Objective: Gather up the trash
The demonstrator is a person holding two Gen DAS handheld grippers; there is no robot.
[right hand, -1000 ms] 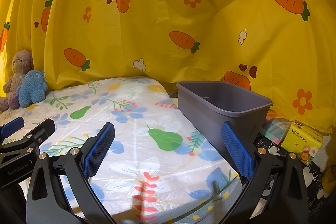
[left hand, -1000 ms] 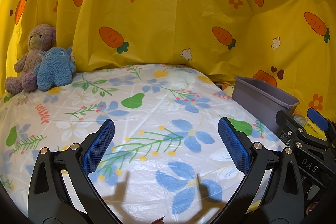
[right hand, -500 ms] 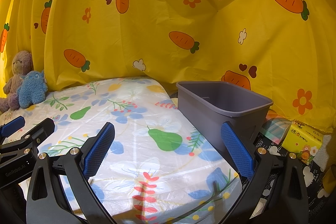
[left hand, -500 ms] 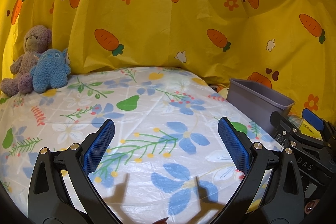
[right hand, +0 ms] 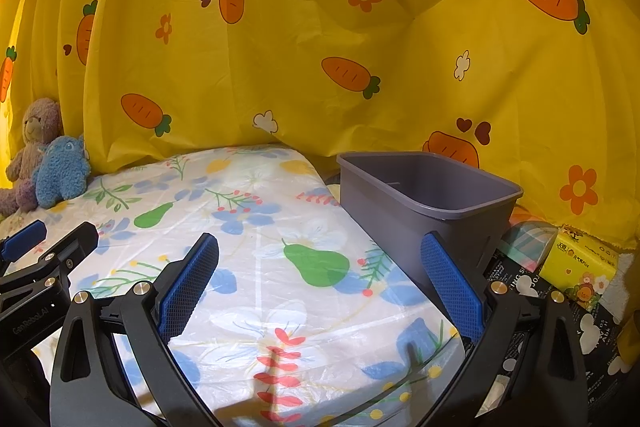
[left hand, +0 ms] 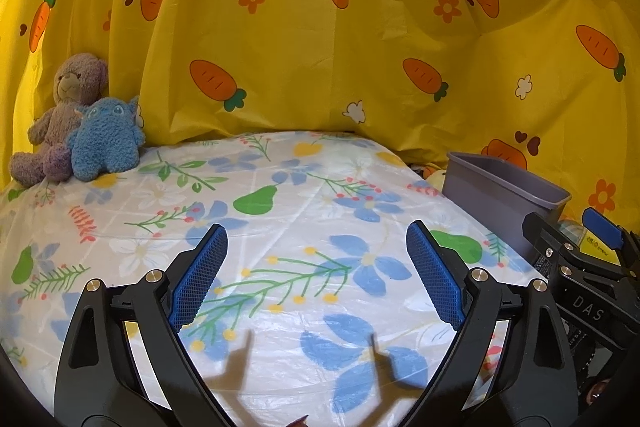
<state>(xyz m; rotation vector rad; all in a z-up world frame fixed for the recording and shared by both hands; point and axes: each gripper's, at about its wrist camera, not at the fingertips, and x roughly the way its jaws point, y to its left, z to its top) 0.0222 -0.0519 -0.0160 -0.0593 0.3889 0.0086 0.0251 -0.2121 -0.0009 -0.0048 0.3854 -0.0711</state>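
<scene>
Over floral table [left hand: 280,211] | left gripper [left hand: 316,267], right gripper [right hand: 320,275] gaping, empty; grey bin [right hand: 424,195] right; plush toys [left hand: 80,131] far-left

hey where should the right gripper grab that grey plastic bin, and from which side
Best on the near long rim of the grey plastic bin, from above: the bin stands upright and open-topped, its thin lipped wall would likely fit between the open right gripper jaws.

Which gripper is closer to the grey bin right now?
Right. The right gripper hangs open with one finger just in front of the bin's near wall. The left gripper, also open, sits farther left over the floral cloth.
</scene>
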